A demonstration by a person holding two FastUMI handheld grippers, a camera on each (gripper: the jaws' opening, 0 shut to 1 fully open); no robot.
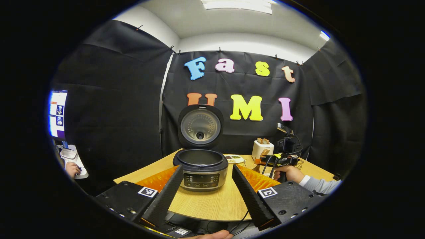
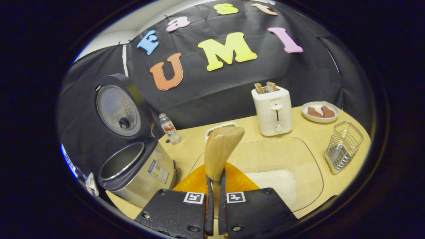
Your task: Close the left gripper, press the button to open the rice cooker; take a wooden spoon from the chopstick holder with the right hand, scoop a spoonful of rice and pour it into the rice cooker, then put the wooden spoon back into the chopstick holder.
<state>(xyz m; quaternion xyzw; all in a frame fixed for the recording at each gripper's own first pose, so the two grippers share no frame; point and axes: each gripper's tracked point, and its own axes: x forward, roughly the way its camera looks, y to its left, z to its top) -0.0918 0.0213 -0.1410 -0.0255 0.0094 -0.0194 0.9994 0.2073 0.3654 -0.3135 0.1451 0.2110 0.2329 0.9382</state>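
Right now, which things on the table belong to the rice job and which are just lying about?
Job: rice cooker, lid up; wooden spoon in right gripper; rice tray; wire holder.
Lying about: toaster, plate, bottle.

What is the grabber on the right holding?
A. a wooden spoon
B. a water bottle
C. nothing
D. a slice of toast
A: in the right gripper view the right gripper has both fingers pressed on the handle of the wooden spoon, its bowl sticking up above the clear tub of rice.

Smooth wooden spoon (image 2: 220, 149), brushed-metal rice cooker (image 2: 139, 172)
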